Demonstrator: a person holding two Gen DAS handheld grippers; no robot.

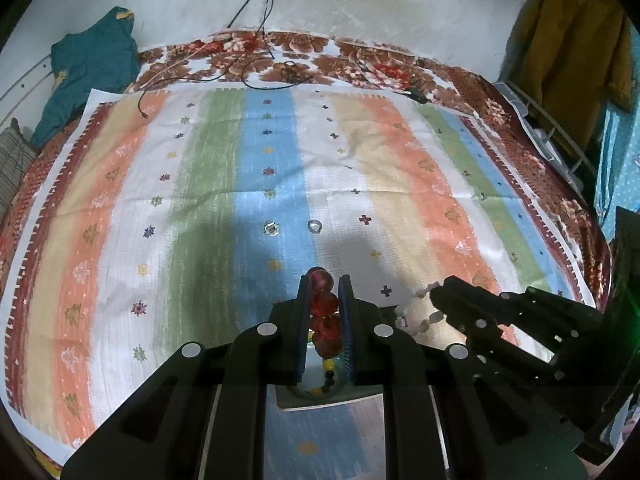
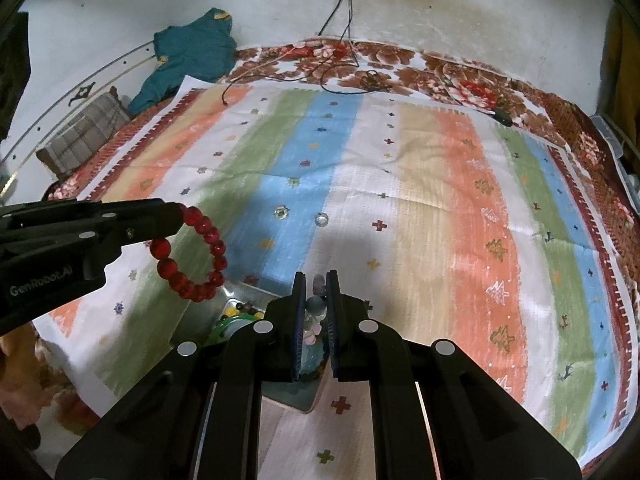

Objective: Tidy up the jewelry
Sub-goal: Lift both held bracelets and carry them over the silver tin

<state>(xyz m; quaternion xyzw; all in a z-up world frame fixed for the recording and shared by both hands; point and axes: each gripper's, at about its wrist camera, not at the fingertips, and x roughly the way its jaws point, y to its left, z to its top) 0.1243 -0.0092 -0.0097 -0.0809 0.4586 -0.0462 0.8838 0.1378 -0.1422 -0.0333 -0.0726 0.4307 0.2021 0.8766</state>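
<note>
My left gripper [image 1: 324, 280] is shut on a red bead bracelet [image 1: 325, 308] and holds it above a metal tray [image 1: 304, 400]. The bracelet hangs as a ring from the left gripper in the right wrist view [image 2: 192, 256]. My right gripper [image 2: 316, 280] is shut on a pale bead bracelet [image 2: 317, 312]; its pale beads show by the right gripper in the left wrist view [image 1: 424, 322]. The tray [image 2: 248, 296] holds a green bangle [image 2: 226, 326] and small dark and yellow beads [image 1: 326, 376]. Two silver rings [image 1: 271, 229] [image 1: 315, 225] lie on the striped cloth [image 1: 200, 200] ahead.
The striped cloth covers a floral bedspread [image 1: 320, 56]. Black cables [image 1: 256, 68] lie at the far edge. A teal garment [image 1: 92, 64] and a checked pillow [image 2: 84, 136] sit at the far left. A white wall stands behind, a wire rack [image 1: 560, 132] at right.
</note>
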